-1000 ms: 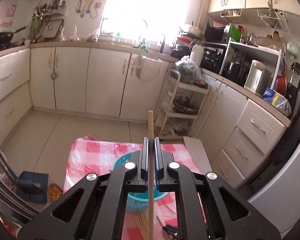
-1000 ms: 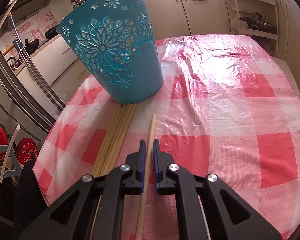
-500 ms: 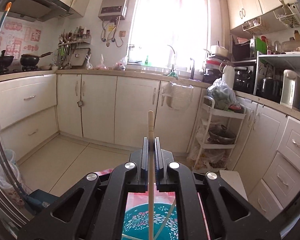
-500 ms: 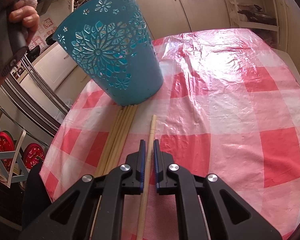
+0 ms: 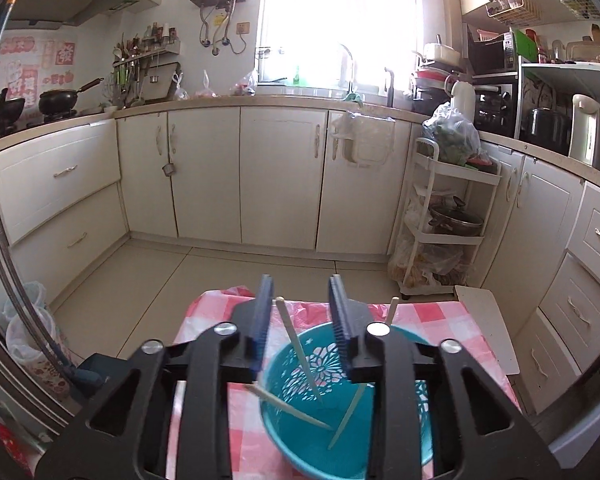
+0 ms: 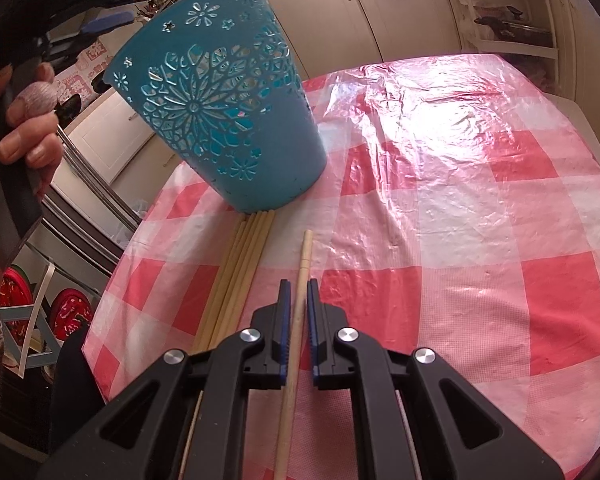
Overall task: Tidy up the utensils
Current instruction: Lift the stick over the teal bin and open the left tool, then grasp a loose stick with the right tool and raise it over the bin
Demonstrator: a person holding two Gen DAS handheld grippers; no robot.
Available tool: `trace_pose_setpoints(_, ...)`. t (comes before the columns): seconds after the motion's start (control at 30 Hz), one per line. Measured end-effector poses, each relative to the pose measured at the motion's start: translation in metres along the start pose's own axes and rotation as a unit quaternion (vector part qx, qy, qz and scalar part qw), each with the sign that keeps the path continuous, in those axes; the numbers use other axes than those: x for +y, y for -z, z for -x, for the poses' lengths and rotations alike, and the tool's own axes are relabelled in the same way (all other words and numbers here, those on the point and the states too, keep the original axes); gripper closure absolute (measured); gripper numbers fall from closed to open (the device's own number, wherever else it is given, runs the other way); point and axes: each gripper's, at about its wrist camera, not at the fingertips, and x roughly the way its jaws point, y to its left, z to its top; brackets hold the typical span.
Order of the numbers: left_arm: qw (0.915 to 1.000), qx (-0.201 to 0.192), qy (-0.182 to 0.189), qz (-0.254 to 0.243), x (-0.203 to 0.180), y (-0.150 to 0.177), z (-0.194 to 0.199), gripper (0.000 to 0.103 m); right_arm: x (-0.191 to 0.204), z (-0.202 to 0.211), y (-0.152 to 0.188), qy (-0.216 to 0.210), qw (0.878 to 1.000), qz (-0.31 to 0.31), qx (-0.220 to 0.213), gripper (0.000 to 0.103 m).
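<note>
Left gripper [image 5: 300, 312] above the teal basket [image 5: 380, 456], right gripper [image 6: 296, 312] on a chopstick [image 6: 300, 292].

The left jaws stand wide apart, holding nothing; below and between them three chopsticks [image 5: 300, 354] lean inside the basket. The right jaws are nearly closed around one chopstick lying on the checked surface [image 6: 460, 240]; a bundle of chopsticks [image 6: 240, 272] lies just left of them, touching the basket base.
</note>
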Motion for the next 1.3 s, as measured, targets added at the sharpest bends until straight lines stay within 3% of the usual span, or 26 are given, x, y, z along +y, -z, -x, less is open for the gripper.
trace_pose_setpoints(0.03,1.0000,-0.008,-0.004,0.003,0.008,0.004,0.012,0.051,0.000,0.000,0.000,-0.001,1.000,0.000,0.000,0.094)
trace_pose_setpoints(0.17,0.9987,-0.039,-0.026,0.019,0.039,0.019,0.058,0.033,0.005,0.000,0.001,-0.005,1.000,0.013,-0.001,0.085)
trace_pose_setpoints(0.23,0.9966,-0.056,-0.049,0.034,0.057,0.035,0.080,0.019,0.009,0.000,0.001,0.000,1.000,0.024,-0.002,0.081)
trace_pose_setpoints(0.3,0.9953,-0.048,-0.070,0.047,0.075,0.058,0.090,0.015,0.013,0.001,0.002,0.017,0.999,0.034,-0.007,0.074)
trace_pose_setpoints(0.43,0.9938,0.045,-0.083,0.060,0.102,0.107,0.065,0.015,0.016,0.000,0.003,0.039,0.998,0.042,-0.008,0.074)
trace_pose_setpoints(0.53,0.9877,0.116,-0.087,0.058,0.108,0.136,0.032,0.015,0.029,-0.004,0.005,0.082,0.993,0.085,-0.005,0.077)
trace_pose_setpoints(0.67,0.9823,0.167,-0.078,0.030,0.094,0.151,0.000,0.015,0.042,-0.010,0.009,0.131,0.981,0.140,0.001,0.086)
trace_pose_setpoints(0.77,0.9800,0.187,-0.068,-0.005,0.078,0.155,-0.018,0.014,0.031,-0.007,0.004,0.121,0.986,0.111,0.004,0.090)
trace_pose_setpoints(0.93,0.9769,0.195,-0.074,-0.045,0.062,0.162,-0.024,0.011,0.039,-0.008,0.009,0.145,0.979,0.143,0.000,0.091)
trace_pose_setpoints(1.07,0.9729,0.212,-0.073,-0.056,0.056,0.163,-0.029,0.009,0.033,-0.005,0.008,0.134,0.983,0.126,-0.003,0.095)
trace_pose_setpoints(1.3,0.9705,0.221,-0.080,-0.052,0.059,0.164,-0.032,0.009,0.008,0.004,0.001,0.071,0.997,0.042,-0.008,0.097)
